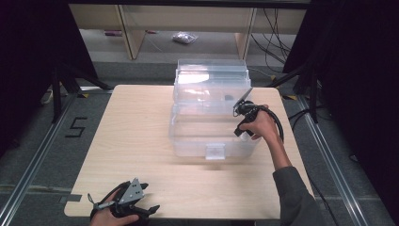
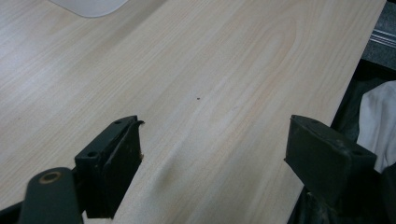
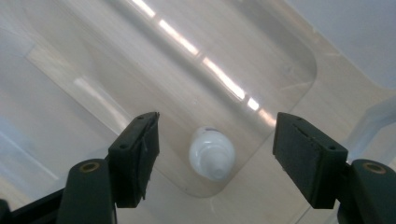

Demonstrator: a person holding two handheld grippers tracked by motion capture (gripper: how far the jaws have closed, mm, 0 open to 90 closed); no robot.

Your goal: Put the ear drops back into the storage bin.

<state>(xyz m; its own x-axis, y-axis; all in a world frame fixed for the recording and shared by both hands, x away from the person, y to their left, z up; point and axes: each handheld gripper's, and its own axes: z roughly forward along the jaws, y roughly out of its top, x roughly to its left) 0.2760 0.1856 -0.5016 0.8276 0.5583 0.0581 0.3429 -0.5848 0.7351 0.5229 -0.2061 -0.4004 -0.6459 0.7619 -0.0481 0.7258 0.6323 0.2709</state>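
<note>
A clear plastic storage box (image 1: 188, 136) stands on the wooden table (image 1: 136, 122) with its lid (image 1: 211, 75) tipped up behind it. My right gripper (image 1: 242, 129) points down into the box's right end. In the right gripper view its jaws (image 3: 217, 123) stand open above a small white bottle (image 3: 211, 154), which lies on the box floor in a rounded corner, apart from both pads. My left gripper (image 1: 148, 197) rests at the table's front left edge. It is open (image 2: 215, 126) over bare wood, with nothing between its jaws.
The table's near edge runs right beside the left gripper, with a white cloth (image 2: 378, 116) past it. Behind the table are wooden shelf frames (image 1: 131, 33), a plastic bag (image 1: 184, 37) on the floor, cables (image 1: 275, 42), and dark stands on both sides.
</note>
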